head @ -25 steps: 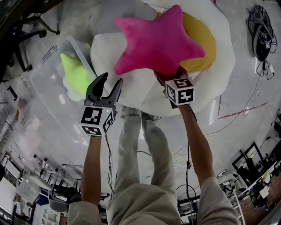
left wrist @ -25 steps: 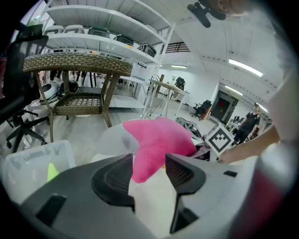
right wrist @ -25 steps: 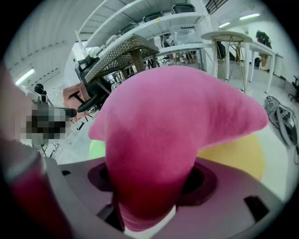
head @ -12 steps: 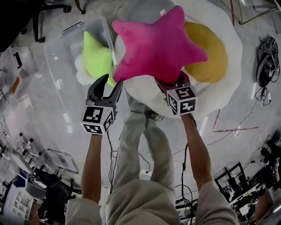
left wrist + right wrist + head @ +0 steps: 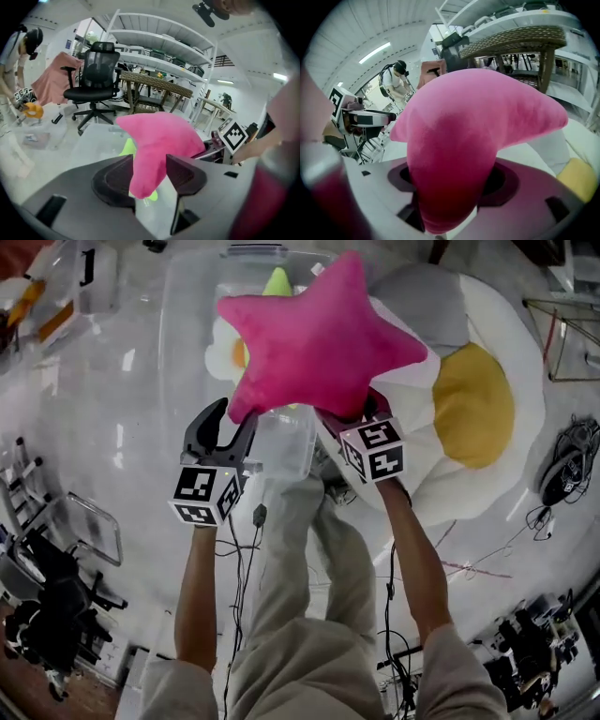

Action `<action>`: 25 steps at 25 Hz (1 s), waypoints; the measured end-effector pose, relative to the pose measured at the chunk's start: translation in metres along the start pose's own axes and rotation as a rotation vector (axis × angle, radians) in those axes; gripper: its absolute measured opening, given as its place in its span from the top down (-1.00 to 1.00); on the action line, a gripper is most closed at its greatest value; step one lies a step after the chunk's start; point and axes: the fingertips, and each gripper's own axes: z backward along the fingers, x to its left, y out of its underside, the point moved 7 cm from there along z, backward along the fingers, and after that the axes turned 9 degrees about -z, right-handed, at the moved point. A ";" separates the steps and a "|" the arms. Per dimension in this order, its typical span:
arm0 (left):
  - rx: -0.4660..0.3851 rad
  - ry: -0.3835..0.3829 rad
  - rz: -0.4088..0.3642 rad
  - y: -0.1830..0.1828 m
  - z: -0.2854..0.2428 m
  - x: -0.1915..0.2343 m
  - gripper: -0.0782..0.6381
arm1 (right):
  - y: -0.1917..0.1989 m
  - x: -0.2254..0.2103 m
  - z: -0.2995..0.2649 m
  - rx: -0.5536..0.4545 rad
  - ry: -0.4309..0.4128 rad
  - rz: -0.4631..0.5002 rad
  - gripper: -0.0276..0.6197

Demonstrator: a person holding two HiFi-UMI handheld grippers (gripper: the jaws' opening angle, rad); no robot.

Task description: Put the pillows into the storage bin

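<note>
A pink star pillow (image 5: 323,334) hangs in the air, with my right gripper (image 5: 352,413) shut on its lower arm. In the right gripper view that arm (image 5: 450,154) fills the gap between the jaws. My left gripper (image 5: 225,423) stands open just left of the star's lower-left tip; in the left gripper view the tip (image 5: 147,168) shows in line with the jaws, not pressed. Behind the star lies the clear storage bin (image 5: 187,324), holding a lime-green pillow (image 5: 277,282) and a white flower pillow (image 5: 223,348). A large fried-egg pillow (image 5: 473,399) lies on the floor at the right.
Smaller clear containers (image 5: 89,282) sit at the top left and a wire rack (image 5: 89,531) at the left. Cables (image 5: 562,465) trail over the floor at the right. A black office chair (image 5: 93,84), a wicker table (image 5: 154,89) and another person (image 5: 16,51) stand beyond the bin.
Both grippers have swung toward the bin with the star; the bin now lies straight behind it and the egg pillow has slid right. The left gripper stays open.
</note>
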 end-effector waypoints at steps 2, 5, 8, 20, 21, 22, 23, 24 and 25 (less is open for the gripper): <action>0.002 -0.046 0.043 0.017 0.017 0.018 0.18 | -0.004 0.020 -0.021 0.037 -0.035 0.049 -0.12; 0.001 -0.108 0.105 0.040 0.040 0.042 0.18 | -0.007 0.047 -0.050 0.093 -0.074 0.129 -0.12; -0.003 -0.167 0.162 0.061 0.058 0.056 0.18 | -0.005 0.070 -0.075 0.147 -0.105 0.221 -0.12; 0.003 -0.270 0.259 0.111 0.101 0.095 0.18 | 0.047 0.124 -0.172 0.449 -0.153 0.434 -0.17; 0.007 -0.270 0.259 0.112 0.101 0.095 0.18 | 0.051 0.120 -0.177 0.462 -0.151 0.419 -0.18; 0.010 -0.268 0.258 0.113 0.101 0.096 0.18 | 0.054 0.116 -0.182 0.472 -0.144 0.405 -0.18; 0.012 -0.266 0.255 0.113 0.100 0.096 0.18 | 0.056 0.110 -0.185 0.483 -0.132 0.394 -0.18; 0.013 -0.263 0.251 0.112 0.100 0.096 0.18 | 0.057 0.106 -0.186 0.497 -0.115 0.389 -0.18; 0.016 -0.260 0.247 0.111 0.099 0.097 0.17 | 0.060 0.103 -0.187 0.516 -0.096 0.397 -0.19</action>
